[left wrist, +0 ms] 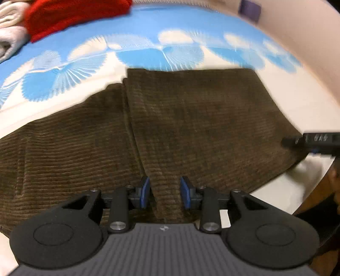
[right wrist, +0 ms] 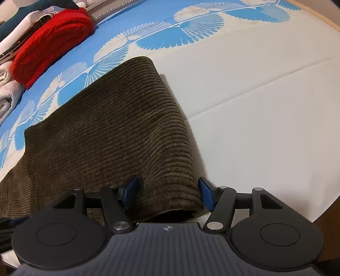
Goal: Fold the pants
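Left gripper [left wrist: 164,192]: jaws parted over the brown corduroy pants [left wrist: 180,127], clamping nothing. Right gripper [right wrist: 167,195]: jaws spread wide astride the pants' folded end, not closed on it. Pants lie flat on the blue-and-white bedspread [right wrist: 255,106]; red folded knit [right wrist: 51,42] beyond.

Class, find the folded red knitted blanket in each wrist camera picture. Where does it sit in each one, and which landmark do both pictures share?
Left wrist view: the folded red knitted blanket sits at the top left edge, blurred, beside white folded cloth.
Right wrist view: it lies in the upper left, on the blue and white patterned sheet.
Shared landmark: the brown corduroy pants, lying nearer the camera than the blanket.
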### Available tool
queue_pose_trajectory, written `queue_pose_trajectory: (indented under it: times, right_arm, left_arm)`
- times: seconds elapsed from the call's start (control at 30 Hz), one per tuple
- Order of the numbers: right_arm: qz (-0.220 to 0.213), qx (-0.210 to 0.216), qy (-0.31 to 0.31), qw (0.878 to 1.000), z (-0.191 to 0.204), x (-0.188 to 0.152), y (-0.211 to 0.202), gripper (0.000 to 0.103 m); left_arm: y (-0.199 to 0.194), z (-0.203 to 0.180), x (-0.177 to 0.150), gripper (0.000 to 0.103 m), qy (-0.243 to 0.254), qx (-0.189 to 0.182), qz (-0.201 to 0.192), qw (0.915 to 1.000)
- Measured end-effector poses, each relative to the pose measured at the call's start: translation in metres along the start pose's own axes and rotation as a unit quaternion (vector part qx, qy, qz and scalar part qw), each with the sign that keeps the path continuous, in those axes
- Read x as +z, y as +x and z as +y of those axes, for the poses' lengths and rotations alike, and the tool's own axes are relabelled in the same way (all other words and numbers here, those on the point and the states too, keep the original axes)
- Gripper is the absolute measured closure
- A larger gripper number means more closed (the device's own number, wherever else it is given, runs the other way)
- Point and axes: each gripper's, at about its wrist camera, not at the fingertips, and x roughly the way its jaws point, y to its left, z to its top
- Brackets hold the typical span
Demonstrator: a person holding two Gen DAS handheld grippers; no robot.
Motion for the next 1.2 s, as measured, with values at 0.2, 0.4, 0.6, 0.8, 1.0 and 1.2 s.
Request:
queue_pose_trajectory:
  times: [0.2, 0.4, 0.6, 0.8, 1.0, 1.2]
  right_arm:
    - [-0.004, 0.003, 0.002, 1.0, -0.001, -0.002, -0.003, 0.041]
    - [-0.012, 0.002, -0.015, 1.0, 0.001, -0.003, -0.007, 0.051]
    - [-0.008, 0.009, -0.004, 1.0, -0.003, -0.003, -0.007, 0.049]
    - [0.0, 0.004, 0.003, 1.0, -0.003, -0.002, -0.005, 0.043]
    - [-0.013, -0.003, -0.023, 1.0, 0.006, -0.002, -0.008, 0.054]
    - [-0.076, -0.006, -0.125, 0.989, 0.044, -0.008, -0.037, 0.076]
  left_arm:
    - [0.017, 0.014, -0.01, 0.064, -0.01, -0.032, 0.04, 0.9986]
    - [-0.001, 0.006, -0.007, 0.064, -0.01, -0.018, -0.017, 0.9996]
    - [0.0, 0.001, 0.0, 0.064, -0.008, -0.003, -0.037, 0.9993]
    - [0.011, 0.0, 0.003, 0.064, -0.005, 0.0, -0.034, 0.9994]
    - [0.001, -0.002, 0.002, 0.064, -0.008, -0.01, -0.043, 0.999]
    - [-0.012, 0.0, 0.01, 0.064, -0.029, -0.041, -0.061, 0.9969]
